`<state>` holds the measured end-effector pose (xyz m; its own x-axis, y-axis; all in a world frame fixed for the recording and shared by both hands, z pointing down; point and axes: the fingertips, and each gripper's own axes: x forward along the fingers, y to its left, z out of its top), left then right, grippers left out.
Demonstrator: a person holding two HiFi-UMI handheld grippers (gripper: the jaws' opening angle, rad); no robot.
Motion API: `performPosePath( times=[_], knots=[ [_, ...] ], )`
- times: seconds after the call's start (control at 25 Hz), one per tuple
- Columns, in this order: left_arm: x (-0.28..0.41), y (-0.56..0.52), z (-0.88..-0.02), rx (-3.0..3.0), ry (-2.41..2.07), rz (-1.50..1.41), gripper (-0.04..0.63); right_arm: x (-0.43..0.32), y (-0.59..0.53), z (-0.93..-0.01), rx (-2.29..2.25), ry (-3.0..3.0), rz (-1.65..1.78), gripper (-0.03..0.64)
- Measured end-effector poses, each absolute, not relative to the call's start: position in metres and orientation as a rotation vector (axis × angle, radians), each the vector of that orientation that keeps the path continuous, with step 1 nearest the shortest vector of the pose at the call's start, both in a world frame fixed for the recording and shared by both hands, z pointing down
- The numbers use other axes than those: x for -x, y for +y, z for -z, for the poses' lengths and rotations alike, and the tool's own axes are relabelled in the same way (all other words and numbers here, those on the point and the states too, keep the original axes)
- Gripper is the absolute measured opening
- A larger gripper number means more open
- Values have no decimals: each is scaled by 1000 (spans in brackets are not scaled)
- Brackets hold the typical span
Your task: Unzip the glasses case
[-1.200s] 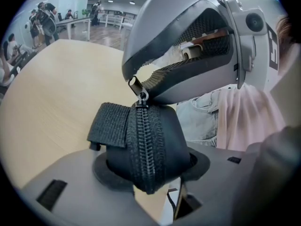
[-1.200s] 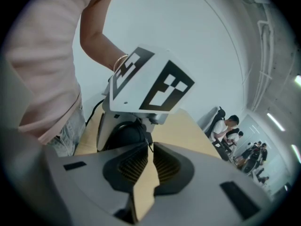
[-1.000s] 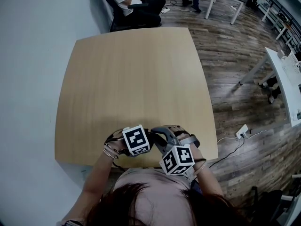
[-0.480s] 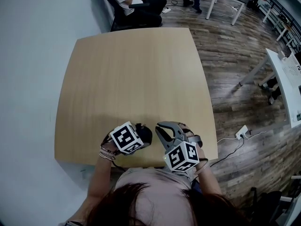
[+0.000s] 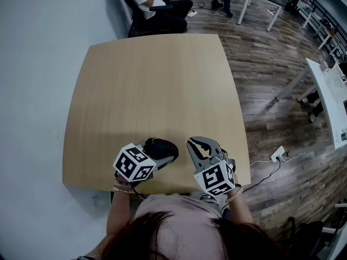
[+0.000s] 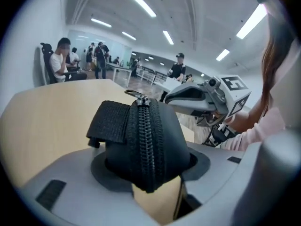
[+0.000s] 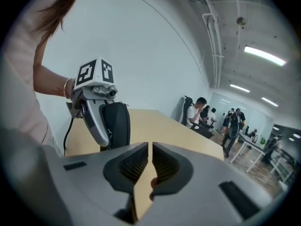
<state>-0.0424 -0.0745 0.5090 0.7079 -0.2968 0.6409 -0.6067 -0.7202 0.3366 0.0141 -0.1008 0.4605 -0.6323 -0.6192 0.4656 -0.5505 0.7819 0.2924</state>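
Two tools have drawn apart: left tool (image 6: 149, 166) pinches the glasses case (image 5: 162, 149), empty right tool (image 5: 196, 144) just closing.

The left gripper (image 5: 154, 153) hides part of the glasses case (image 5: 166, 147).

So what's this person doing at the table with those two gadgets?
A person works two handheld grippers over a light wooden table. The left gripper clamps a black fabric glasses case, whose zip looks closed, metal pull at the far end. The right gripper, jaws together and empty, hovers beside it without touching.
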Motion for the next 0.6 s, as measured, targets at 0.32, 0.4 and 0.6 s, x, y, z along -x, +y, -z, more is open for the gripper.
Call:
performPosePath(
  times=[0.32, 0.4, 0.6],
  knots=[
    [50, -91, -460, -2416, -912, -404, 229, -21, -103, -454, -973, -2448, 48, 26],
    [54, -92, -449, -2412, -951, -319, 229, -21, -102, -449, -1008, -2467, 15, 23],
    [65, -86, -428, -2400, -996, -147, 230, -23, -97, -436, -1095, -2525, -94, 20]
  ],
)
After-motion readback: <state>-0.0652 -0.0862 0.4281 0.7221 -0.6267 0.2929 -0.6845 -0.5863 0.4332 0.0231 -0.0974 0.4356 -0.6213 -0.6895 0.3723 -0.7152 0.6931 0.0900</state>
